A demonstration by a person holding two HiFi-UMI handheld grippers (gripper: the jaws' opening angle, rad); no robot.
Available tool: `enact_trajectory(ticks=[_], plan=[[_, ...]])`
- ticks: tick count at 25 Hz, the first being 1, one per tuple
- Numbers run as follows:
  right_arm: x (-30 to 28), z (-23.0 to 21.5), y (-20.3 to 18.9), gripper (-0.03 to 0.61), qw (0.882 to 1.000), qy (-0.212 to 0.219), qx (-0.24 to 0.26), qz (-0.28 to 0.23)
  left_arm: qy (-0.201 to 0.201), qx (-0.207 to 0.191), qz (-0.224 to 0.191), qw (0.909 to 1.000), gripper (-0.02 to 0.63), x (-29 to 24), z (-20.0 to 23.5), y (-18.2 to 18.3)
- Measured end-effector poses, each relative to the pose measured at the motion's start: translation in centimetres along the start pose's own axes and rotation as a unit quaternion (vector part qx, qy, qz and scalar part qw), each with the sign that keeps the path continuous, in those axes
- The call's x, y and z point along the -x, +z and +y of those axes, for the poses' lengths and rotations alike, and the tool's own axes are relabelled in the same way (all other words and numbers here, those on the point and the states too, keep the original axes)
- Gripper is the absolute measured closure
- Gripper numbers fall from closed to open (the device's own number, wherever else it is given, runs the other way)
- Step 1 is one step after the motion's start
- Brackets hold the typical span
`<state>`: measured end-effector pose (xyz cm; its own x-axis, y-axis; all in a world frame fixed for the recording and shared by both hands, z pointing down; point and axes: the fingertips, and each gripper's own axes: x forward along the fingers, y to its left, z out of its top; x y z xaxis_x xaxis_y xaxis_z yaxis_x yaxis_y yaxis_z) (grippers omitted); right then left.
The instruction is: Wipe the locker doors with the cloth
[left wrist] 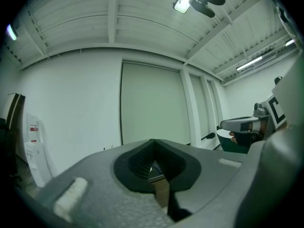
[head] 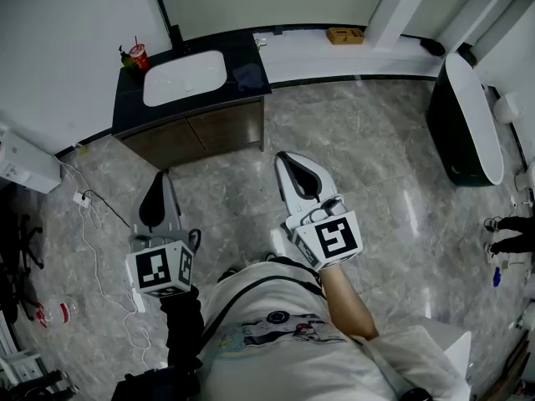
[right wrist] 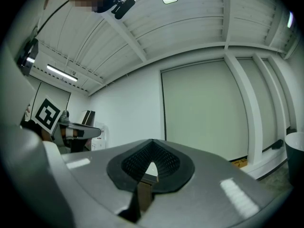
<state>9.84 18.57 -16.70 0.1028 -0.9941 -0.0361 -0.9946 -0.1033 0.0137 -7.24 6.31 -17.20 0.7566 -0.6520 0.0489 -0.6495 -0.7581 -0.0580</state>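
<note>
In the head view both grippers hang in mid-air over the grey marble floor, pointing toward a dark vanity cabinet (head: 205,132) with brown doors. The left gripper (head: 159,192) is shut and holds nothing. The right gripper (head: 294,165) is also shut and empty. A dark blue cloth (head: 248,75) lies on the black counter beside the white sink (head: 185,77), well beyond both grippers. In the left gripper view the left gripper (left wrist: 152,150) has its jaws together and faces a white wall. In the right gripper view the right gripper (right wrist: 151,152) looks the same.
White cables and a power strip (head: 82,199) trail over the floor at the left, with a plastic bottle (head: 58,312) nearby. A dark tub with a white rim (head: 468,119) stands at the right. A red cup (head: 139,56) sits on the counter, and a yellow box (head: 344,34) lies by the far wall.
</note>
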Motion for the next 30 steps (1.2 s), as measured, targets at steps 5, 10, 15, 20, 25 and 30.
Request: enact_trajectory(ticks=[5,10,15,20,25,30], plan=[[0.2,-1.7,-0.4,0.574,1.000,0.015,-0.002,0.006,0.004,-0.009,0.018,0.9998,0.612,-1.1,-1.1,0.0],[-0.7,-3.2,-1.2,0.574,1.000,0.028,-0.005,0.012,0.020,-0.009,0.030,0.9993,0.612,-2.4,-1.2,-0.8],[-3.1,-4.1,-2.2,0.574,0.999,0.030,-0.014,0.020,0.026,-0.011,0.043,0.9987,0.612,-4.0,0.4,-2.2],[-7.7,-4.8,-3.8,0.574,0.999,0.021,-0.017,0.018,0.022,-0.005,0.060,0.9979,0.612,-8.0,3.6,-3.8],[-14.9,-5.7,-5.3,0.574,1.000,0.011,-0.009,0.023,0.003,0.000,0.050,0.9987,0.612,-14.8,7.5,-4.8],[-22.0,-5.6,-6.3,0.574,0.999,0.012,-0.005,0.039,-0.029,-0.004,0.053,0.9982,0.612,-21.0,10.5,-5.0]])
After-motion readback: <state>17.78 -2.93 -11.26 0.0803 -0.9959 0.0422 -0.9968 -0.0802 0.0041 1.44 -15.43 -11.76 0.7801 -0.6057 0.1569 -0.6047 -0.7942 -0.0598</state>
